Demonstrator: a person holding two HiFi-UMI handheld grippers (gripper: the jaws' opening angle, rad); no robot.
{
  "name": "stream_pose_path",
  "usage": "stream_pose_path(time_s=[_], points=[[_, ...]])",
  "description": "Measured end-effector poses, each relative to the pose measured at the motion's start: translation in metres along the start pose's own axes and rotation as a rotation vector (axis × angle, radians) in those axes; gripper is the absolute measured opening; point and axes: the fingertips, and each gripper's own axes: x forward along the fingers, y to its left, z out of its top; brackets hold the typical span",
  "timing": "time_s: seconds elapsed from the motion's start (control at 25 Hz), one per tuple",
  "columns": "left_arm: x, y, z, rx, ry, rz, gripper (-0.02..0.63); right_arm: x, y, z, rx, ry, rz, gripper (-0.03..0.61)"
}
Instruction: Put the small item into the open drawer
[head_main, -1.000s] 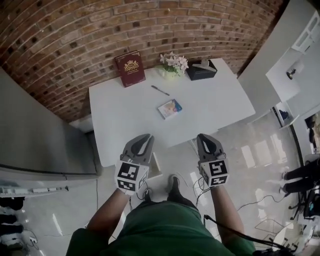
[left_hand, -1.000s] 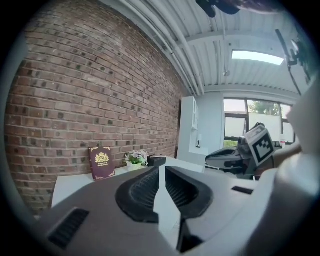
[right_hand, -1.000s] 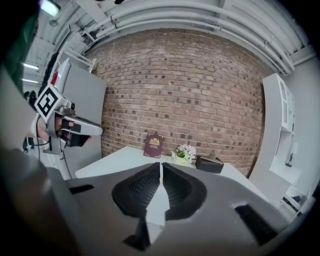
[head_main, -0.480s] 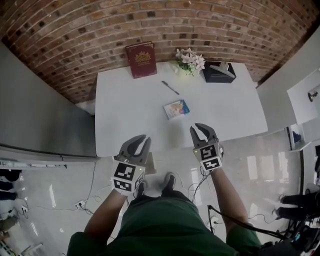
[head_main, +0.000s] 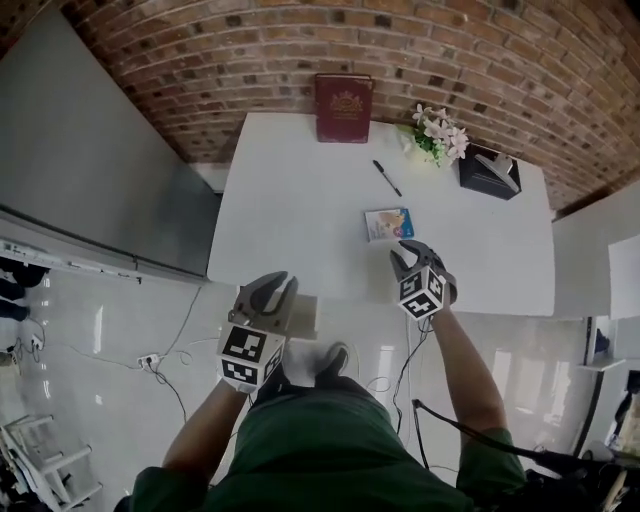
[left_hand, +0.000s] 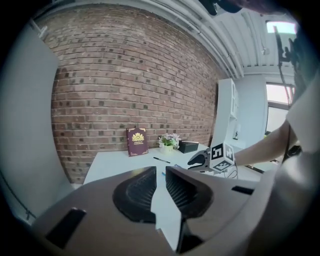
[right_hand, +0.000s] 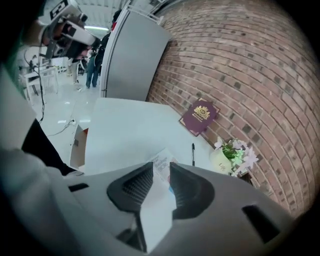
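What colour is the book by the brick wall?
The book is dark red with a gold crest; the head view shows it best.

One book (head_main: 343, 107), one pen (head_main: 386, 178), perhaps one packet (head_main: 389, 224)

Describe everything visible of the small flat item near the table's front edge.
The small item is a thin rectangular packet or card, white with blue print, paper-like. It lies flat, slightly askew, on the white table. Only the table touches it; the right gripper, whose jaws have just been opening with nothing between them, points at it.
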Motion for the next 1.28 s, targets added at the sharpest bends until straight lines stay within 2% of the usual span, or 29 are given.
stream_pose_path(time_s=[0.44,0.8,1.12,1.28], points=[[-0.042,0.033,-0.034,-0.058,0.032,0.177,0.035,0.075,0.0,-0.039,-0.273,0.173,0.11,0.11],[-0.068,0.043,-0.057,-0.133,0.06,0.257,0.035,0.101,0.008,-0.053,-0.471,0.224,0.164,0.107],[-0.068,0.037,-0.058,-0.146,0.074,0.256,0.035,0.106,0.009,-0.052,-0.528,0.232,0.124,0.058],[-0.066,0.026,-0.061,-0.157,0.089,0.234,0.035,0.102,0.011,-0.048,-0.484,0.212,0.118,0.032]])
